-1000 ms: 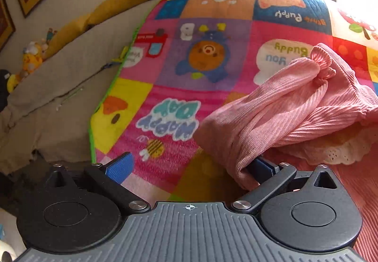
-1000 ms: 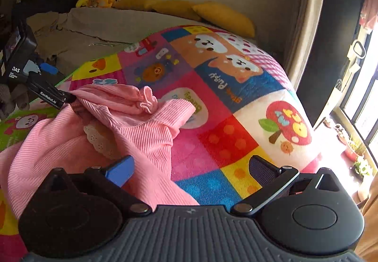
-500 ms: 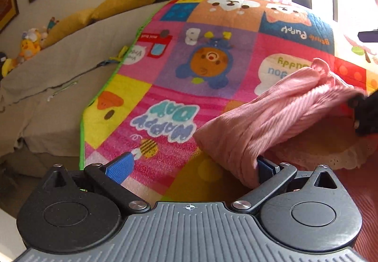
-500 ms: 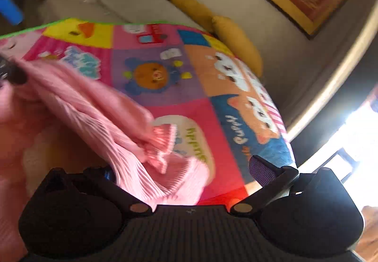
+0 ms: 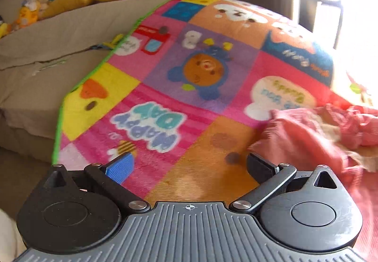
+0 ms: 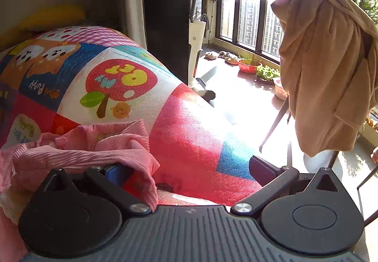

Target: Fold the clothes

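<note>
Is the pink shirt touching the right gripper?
Touching. In the right wrist view the pink shirt drapes over the right gripper, covering its blue finger pad.

Blurred and cropped cloth
Pink garment [image 5: 314,134] smeared by motion, cut off at right edge; blanket lettering [image 5: 151,127] soft.
</note>
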Action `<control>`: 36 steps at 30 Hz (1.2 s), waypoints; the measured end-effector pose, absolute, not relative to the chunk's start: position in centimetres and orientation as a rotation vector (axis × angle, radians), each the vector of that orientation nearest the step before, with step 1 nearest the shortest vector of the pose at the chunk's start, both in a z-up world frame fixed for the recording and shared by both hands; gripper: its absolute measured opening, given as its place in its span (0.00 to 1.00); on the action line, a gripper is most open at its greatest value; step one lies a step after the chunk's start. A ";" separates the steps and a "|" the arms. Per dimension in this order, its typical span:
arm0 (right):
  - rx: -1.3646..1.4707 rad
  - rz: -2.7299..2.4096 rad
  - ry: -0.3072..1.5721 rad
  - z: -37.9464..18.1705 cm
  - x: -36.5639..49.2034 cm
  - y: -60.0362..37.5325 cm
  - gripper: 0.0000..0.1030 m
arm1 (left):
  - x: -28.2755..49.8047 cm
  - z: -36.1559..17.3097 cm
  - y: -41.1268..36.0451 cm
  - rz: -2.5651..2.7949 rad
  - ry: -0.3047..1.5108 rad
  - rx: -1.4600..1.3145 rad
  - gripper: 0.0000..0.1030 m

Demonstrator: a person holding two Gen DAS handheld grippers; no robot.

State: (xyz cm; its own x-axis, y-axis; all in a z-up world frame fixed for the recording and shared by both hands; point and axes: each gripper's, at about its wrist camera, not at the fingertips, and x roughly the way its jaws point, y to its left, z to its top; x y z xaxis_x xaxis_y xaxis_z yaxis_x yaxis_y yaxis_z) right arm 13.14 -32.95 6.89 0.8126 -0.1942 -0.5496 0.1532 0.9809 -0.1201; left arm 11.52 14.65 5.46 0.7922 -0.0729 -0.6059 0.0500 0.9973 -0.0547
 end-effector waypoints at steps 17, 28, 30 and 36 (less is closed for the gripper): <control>0.184 -0.621 0.178 10.0 13.5 -37.0 1.00 | 11.9 4.8 0.2 -0.444 0.668 0.487 1.00; 0.024 -0.338 0.499 6.0 4.9 -40.8 1.00 | 22.8 6.3 15.3 0.463 0.599 0.191 1.00; -0.059 -0.208 0.554 5.7 4.2 -38.8 1.00 | 21.6 6.8 17.4 0.495 0.607 0.159 1.00; -0.277 0.028 0.561 5.5 4.0 -31.5 1.00 | 14.7 8.5 13.1 -0.115 0.599 0.057 1.00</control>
State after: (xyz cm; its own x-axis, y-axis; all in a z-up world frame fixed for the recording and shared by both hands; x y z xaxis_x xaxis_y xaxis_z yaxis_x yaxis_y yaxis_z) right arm 3.99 -31.48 5.49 0.8476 -0.0491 -0.5284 -0.1013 0.9624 -0.2519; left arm 14.68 13.15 8.55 0.8200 -0.0910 -0.5650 0.1243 0.9920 0.0206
